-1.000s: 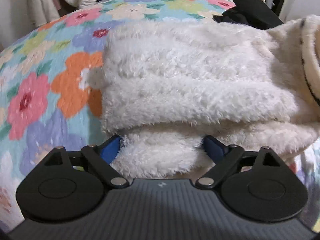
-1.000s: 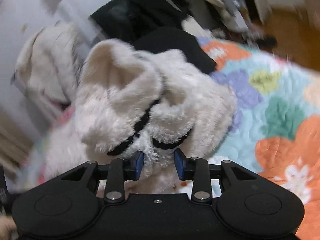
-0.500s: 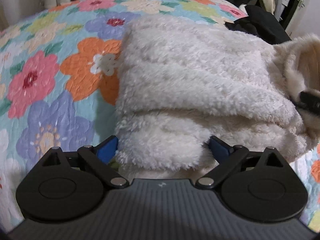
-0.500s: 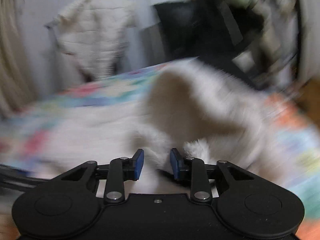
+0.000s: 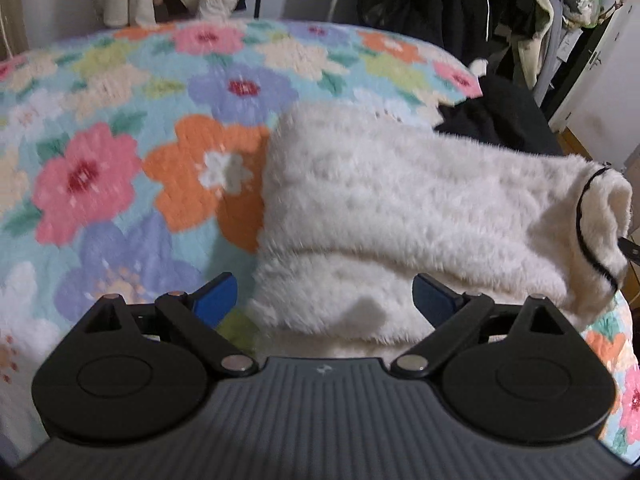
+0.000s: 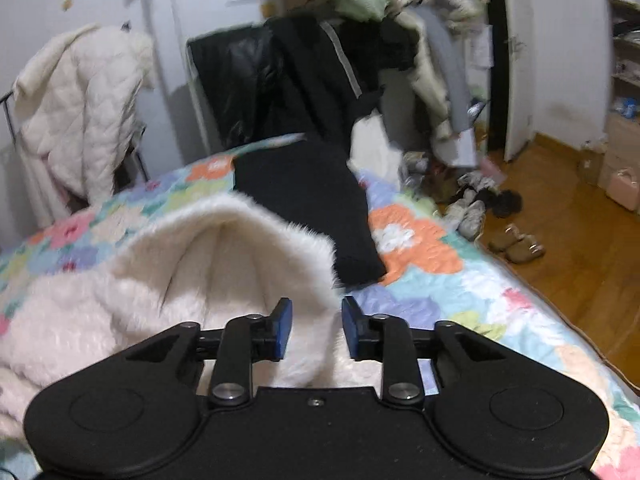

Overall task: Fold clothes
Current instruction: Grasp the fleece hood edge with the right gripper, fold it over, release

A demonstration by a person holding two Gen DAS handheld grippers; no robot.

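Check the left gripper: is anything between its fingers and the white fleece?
Nothing visible is. The left gripper stands wide open, with the folded white fleece already bulging between its blue pads, on the floral quilt. The black garment lies behind the fleece.

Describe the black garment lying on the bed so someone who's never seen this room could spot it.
Start at the flowered quilt covering the bed. Beyond the fluffy cream garment, a flat black garment lies near the bed's far edge. It is the only dark, smooth item lying on the quilt.

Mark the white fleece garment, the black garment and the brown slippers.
white fleece garment [image 5: 400,200], left wrist view, top folded layer.
black garment [image 6: 304,196], right wrist view, middle of cloth.
brown slippers [image 6: 518,244], right wrist view, nearer slipper.
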